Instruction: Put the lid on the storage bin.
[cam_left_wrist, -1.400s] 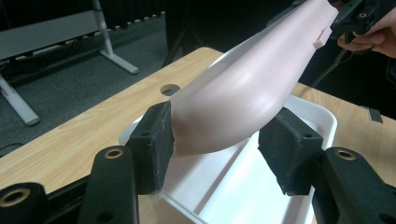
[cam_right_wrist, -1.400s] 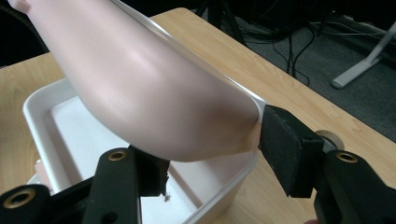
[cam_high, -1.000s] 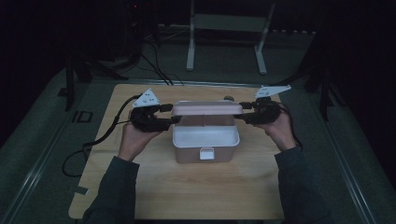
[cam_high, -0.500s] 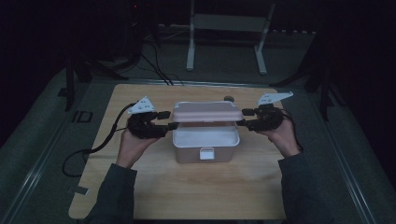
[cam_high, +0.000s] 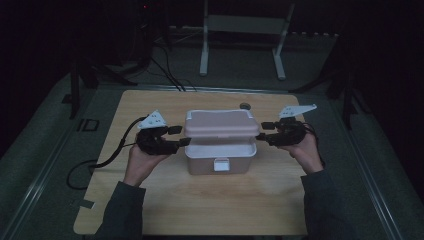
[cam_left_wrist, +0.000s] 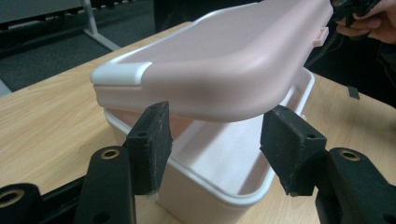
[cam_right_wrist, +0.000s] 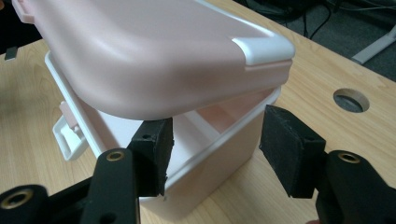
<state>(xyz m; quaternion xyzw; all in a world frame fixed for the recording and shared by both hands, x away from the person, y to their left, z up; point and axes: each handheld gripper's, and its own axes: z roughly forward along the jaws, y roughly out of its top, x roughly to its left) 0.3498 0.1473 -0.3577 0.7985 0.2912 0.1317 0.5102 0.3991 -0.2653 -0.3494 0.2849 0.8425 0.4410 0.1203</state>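
Lid (cam_high: 221, 125) sits lower over box (cam_high: 220, 161) than before, both grippers' fingers apart beneath it.

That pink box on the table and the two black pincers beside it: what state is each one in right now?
Pink lid: raised above the box, not closed.
Pink box: open, upright on the wooden table; white front latch undone.
Left gripper: jaws apart at the lid's left end; contact unclear.
Right gripper: jaws apart at the lid's right end; contact unclear.
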